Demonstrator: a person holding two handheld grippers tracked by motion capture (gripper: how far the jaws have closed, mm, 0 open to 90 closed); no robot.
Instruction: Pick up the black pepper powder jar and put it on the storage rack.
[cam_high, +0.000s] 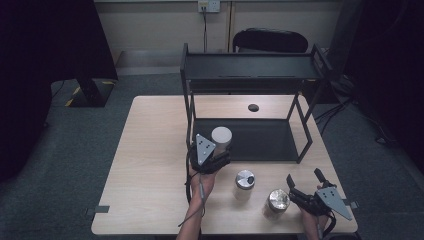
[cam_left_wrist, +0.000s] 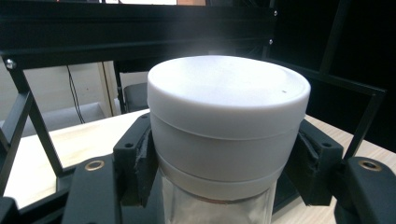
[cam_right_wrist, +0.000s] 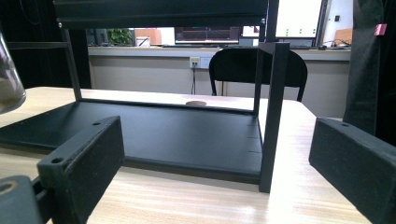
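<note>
High view: left claw (cam_high: 216, 159) pinches the white-lidded jar (cam_high: 221, 137) under its lid, held above the bench (cam_high: 150, 165) at the black rack's (cam_high: 250, 70) front left corner. Right claw (cam_high: 304, 187) rests spread wide near 2 more jars (cam_high: 245, 182).

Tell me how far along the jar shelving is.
Nothing sits on the black rack yet. In hand: the left gripper is shut on the white-lidded jar at the rack's front. Left: two more jars stand on the table; the right gripper waits open.
</note>
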